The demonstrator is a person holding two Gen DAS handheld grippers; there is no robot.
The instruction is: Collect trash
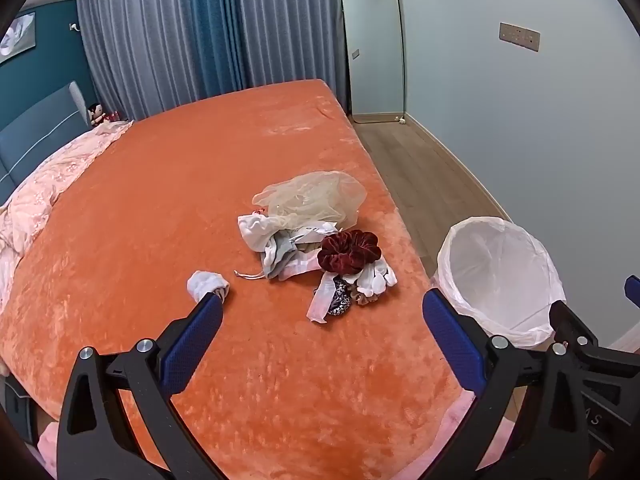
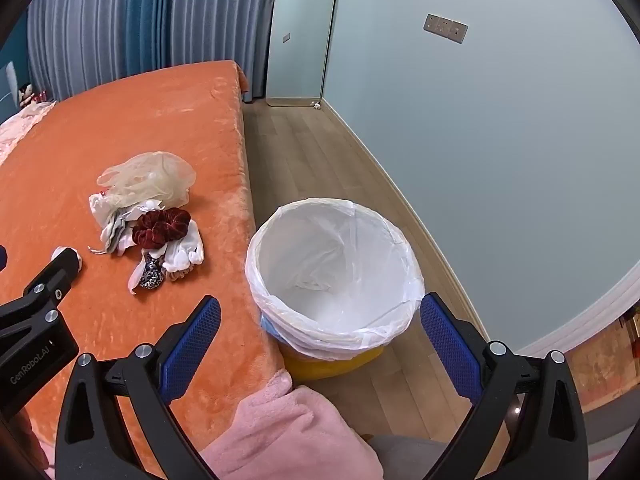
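While both grippers hang with jaws spread wide and nothing in them, the left gripper [image 1: 322,324] hovers low over the orange bedspread [image 1: 160,220], its left finger tip right by a balled white sock [image 1: 206,283]. Just past it sits the trash pile: a dark red velvet scrunchie [image 1: 348,249] on crumpled white cloths and a sheer plastic bag [image 1: 316,196]. Over by the bed edge, the right gripper [image 2: 320,330] hovers above a white-lined yellow bin [image 2: 332,264] on the wood floor.
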